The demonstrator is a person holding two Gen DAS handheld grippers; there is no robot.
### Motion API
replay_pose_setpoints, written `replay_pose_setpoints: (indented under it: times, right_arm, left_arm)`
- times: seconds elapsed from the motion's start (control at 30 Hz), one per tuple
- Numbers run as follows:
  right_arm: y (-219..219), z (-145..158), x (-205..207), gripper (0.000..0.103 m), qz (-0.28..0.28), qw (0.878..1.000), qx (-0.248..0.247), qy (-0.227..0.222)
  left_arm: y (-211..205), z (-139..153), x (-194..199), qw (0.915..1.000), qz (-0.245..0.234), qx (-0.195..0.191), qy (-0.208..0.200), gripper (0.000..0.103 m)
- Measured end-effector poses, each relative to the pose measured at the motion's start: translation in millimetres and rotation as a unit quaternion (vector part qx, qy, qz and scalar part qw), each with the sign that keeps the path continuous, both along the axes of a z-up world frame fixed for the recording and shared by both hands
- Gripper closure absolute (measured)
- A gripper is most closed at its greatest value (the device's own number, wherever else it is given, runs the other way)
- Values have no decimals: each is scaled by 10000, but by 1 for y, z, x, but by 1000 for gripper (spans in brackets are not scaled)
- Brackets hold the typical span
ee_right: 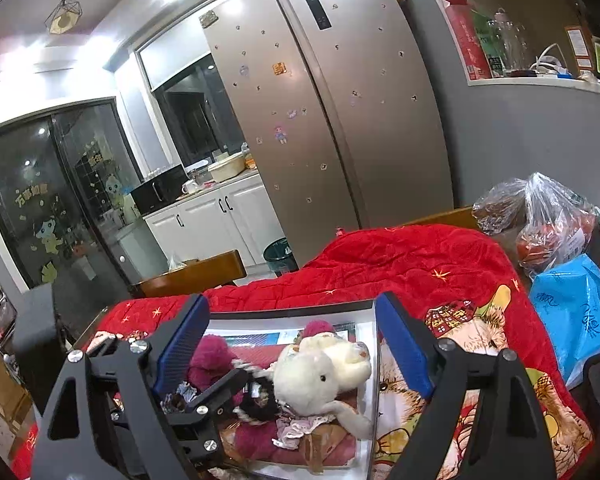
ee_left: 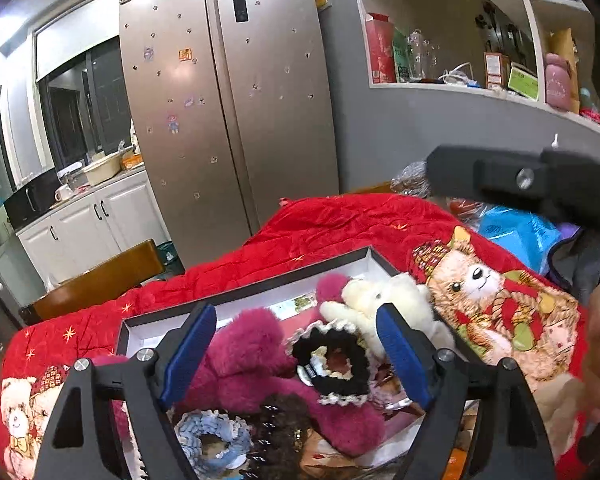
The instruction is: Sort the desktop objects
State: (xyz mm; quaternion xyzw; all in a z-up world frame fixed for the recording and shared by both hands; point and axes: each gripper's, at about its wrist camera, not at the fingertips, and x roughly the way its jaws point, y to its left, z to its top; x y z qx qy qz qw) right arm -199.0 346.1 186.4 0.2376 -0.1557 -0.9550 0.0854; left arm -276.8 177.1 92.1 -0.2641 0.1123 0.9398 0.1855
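Kitchen table under a red quilt (ee_left: 340, 232) held the white box (ee_left: 260, 292), already packed with plush toys and scrunchies. Left gripper (ee_left: 296, 348) and right gripper (ee_right: 292, 344) both hung above it, jaws wide, holding nothing. Advice: back out clear of the black scrunchie (ee_left: 332, 356) so nothing snags.

Box (ee_left: 148, 322) on red quilt (ee_left: 340, 224)

wrist views, close, angled down (shared box (ee_left: 244, 292))
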Motion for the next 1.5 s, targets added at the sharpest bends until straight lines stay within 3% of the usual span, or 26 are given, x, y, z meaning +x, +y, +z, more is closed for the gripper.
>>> replay_pose_setpoints:
  times: [0.17,0.27,0.33,0.47,0.57,0.7,0.83,0.93,1.13,1.27,1.33,1.4,1.5]
  right_arm:
    - [-5,9,3,15,112,9999,30,41]
    - [-12,29,21,4,175,9991,198,327]
    - [-13,43,33,2,171,9982,199,539]
    - [-12,79,76,0,-153,9946,10,1025]
    - [-14,102,105,0,-297,9929,-20,1151]
    - [-29,131,150,0,-221,9915,479,1189]
    - [-51,145,197,0,-601,9827,1011,1432]
    - [-71,137,226,0,-631,9788,1258,1490]
    - [-110,88,249,0,-768,9705,1466,1755]
    - [-124,41,247,0,-644,9801,1088,1531]
    - [-132,18,243,0,-634,9814,1137,1412]
    - [-142,-6,235,0,-748,9795,1452,1181]
    - [-149,-37,226,0,-674,9834,1524,725]
  left_arm:
    - [-4,13,5,9999,17,39,99,19]
    - [-11,26,15,9996,155,68,223,19]
    - [-21,40,25,9991,219,243,263,19]
    - [-48,75,57,9960,451,583,514,19]
    - [-72,102,94,9925,657,637,813,18]
    - [-106,124,138,9835,1130,937,1059,18]
    - [-136,128,177,9805,1041,1298,1043,15]
    - [-151,116,206,9808,1048,1306,999,10]
    - [-171,57,255,9851,765,1494,368,10]
    - [-173,12,253,9853,906,1440,-138,10]
    - [-177,-2,251,9840,1040,1445,-69,9]
    - [-179,-7,246,9820,1276,1395,2,0]
    - [-184,-10,246,9820,1315,1325,276,0]
